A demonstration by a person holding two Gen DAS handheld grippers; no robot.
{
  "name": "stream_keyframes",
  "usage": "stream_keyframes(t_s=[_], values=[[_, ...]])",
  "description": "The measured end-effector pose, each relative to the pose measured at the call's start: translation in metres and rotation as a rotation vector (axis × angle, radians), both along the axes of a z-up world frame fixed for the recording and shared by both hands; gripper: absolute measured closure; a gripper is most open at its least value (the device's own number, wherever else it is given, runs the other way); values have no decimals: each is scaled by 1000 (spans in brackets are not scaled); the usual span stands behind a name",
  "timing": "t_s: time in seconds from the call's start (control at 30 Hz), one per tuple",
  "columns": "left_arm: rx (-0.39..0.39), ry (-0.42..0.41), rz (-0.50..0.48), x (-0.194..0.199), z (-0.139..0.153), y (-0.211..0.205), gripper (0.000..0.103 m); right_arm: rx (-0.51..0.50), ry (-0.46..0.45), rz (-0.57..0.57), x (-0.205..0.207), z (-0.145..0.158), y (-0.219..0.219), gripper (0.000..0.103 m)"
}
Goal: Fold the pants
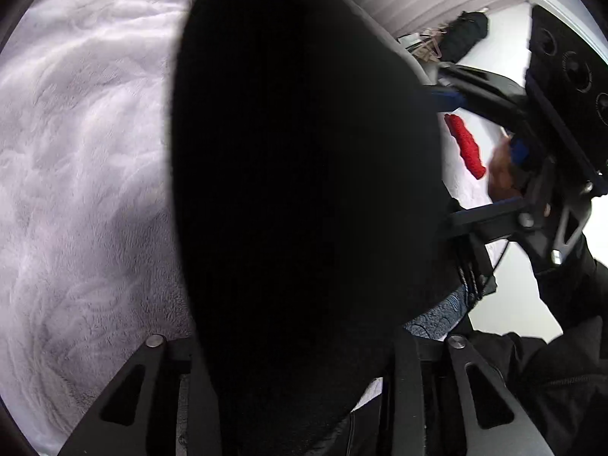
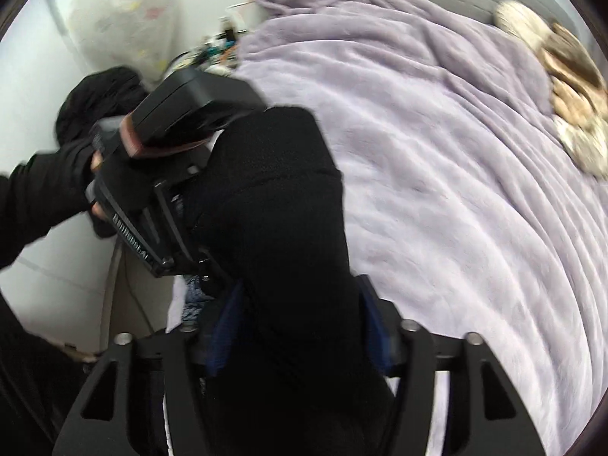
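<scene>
Black pants [image 1: 304, 190] — open lilac blanket [image 1: 83, 152] leftward

Black pants [image 1: 304, 190] fill the left claw [image 1: 296, 399], hanging over a lilac fleece blanket [image 1: 83, 152].

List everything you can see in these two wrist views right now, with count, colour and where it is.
pants: one, black, lifted over the bed, filling the middle of both views
blanket: one, lilac, fluffy, spread across the bed
red cloth: one, red, lying on the bed beyond the pants
plush toy: one, cream and brown, on the blanket at the far right edge
patterned cloth: one, blue-grey, at the bed edge under the pants
dark bundle: one, black, far back by the wall
left gripper: one, black, jaws shut on the pants
right gripper: one, black, blue pads, jaws shut on the pants
sleeve: black, behind the left gripper
</scene>
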State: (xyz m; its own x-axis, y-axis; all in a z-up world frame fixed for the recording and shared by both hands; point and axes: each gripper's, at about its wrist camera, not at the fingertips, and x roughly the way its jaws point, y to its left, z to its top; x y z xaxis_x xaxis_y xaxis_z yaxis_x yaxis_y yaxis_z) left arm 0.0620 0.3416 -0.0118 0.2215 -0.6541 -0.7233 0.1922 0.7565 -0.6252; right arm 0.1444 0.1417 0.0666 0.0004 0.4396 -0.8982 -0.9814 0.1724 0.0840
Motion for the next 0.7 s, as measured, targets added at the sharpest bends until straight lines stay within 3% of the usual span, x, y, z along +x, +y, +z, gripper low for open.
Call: stream_keyframes(t_s=[0.07, 0.17, 0.27, 0.33, 0.43, 0.47, 0.5, 0.6, 0.7], values=[[40, 13, 18, 0, 6, -6, 70, -26, -19, -71, 5, 4, -18, 22], [91, 11, 39, -3, 22, -15, 74, -114, 29, -67, -7, -4, -54, 22], [124, 6, 63, -6, 39, -25, 74, -267, -9, -21, -33, -38, -87, 22], [138, 3, 64, -5, 49, -34, 78, -369, -35, -53, -40, -68, -105, 22], [210, -20, 72, -6, 67, -61, 78, -279, 53, -94, -42, -55, -125, 20], [223, -20, 77, -7, 72, -67, 78, -253, 4, -88, -43, -47, -128, 20], [237, -19, 83, -7, 76, -73, 78, -231, -112, -130, -37, -39, -132, 20], [257, -4, 107, -20, 83, -81, 78, -343, -311, -352, 3, -47, -134, 20], [274, 8, 137, -34, 89, -85, 78, -322, -273, -370, -1, -53, -128, 20]])
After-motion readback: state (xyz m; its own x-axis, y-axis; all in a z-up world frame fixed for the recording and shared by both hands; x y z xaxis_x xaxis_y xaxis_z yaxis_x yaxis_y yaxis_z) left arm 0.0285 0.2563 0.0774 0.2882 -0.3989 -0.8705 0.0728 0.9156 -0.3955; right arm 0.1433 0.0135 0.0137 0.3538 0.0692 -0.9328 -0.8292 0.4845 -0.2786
